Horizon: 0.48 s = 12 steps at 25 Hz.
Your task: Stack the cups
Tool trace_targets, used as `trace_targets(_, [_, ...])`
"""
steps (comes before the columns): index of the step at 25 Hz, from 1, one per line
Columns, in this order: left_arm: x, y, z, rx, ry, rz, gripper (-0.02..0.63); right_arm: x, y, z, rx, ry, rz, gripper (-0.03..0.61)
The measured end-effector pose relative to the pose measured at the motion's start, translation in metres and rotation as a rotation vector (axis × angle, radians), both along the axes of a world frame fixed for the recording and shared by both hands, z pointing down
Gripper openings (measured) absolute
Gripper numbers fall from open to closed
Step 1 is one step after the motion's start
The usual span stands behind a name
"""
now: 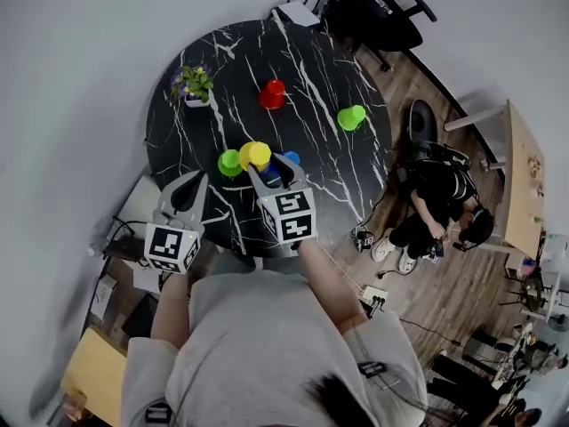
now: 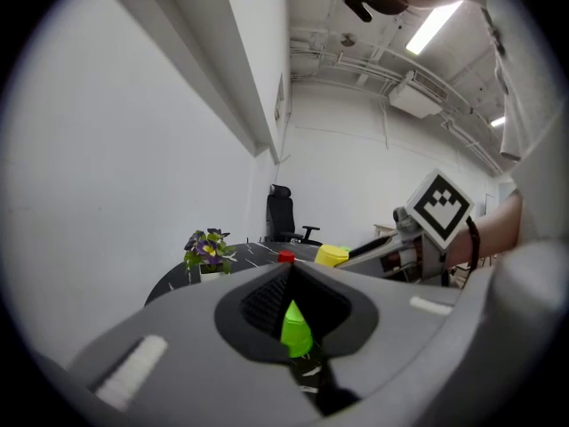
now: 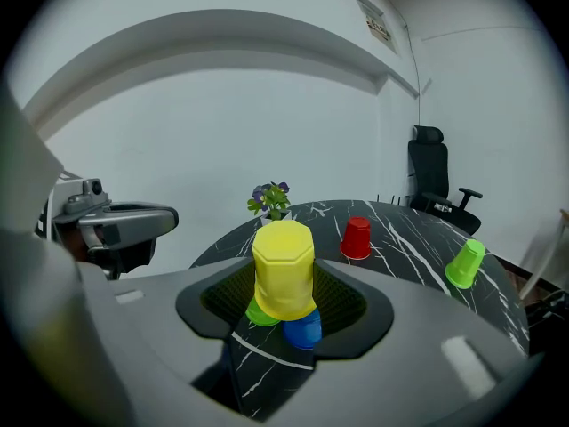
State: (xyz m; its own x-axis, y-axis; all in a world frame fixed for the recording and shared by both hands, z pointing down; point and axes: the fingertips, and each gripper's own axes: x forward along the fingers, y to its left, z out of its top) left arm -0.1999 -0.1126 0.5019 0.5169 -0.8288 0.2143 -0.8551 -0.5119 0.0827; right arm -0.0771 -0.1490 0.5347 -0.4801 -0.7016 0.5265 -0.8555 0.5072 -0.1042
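Note:
My right gripper point(image 1: 267, 164) is shut on an upside-down yellow cup point(image 1: 255, 155), held over the near part of the round black marble table point(image 1: 311, 60). In the right gripper view the yellow cup point(image 3: 284, 269) fills the gap between the jaws, with a green cup point(image 3: 259, 313) and a blue cup point(image 3: 304, 329) on the table just below and behind it. A red cup point(image 1: 272, 93) and a light-green cup point(image 1: 351, 117) stand farther off. My left gripper point(image 1: 197, 183) is shut and empty, left of the green cup point(image 1: 229, 162).
A small potted plant point(image 1: 192, 84) stands at the table's far left edge. An office chair point(image 1: 373, 12) is beyond the table. A person point(image 1: 440, 203) sits on the wooden floor at the right, next to cables and a desk point(image 1: 523, 176).

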Motion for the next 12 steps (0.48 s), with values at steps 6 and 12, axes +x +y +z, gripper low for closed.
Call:
trace_targets(6, [-0.027,0.007,0.007,-0.022,-0.004,-0.024,0.058,-0.013,0.002,0.016,-0.010,0.040,-0.002,0.202])
trace_targets(12, [-0.039,0.007,0.010,-0.032,-0.004,-0.053,0.058,-0.017,-0.001,0.018,-0.005,0.034,-0.007,0.203])
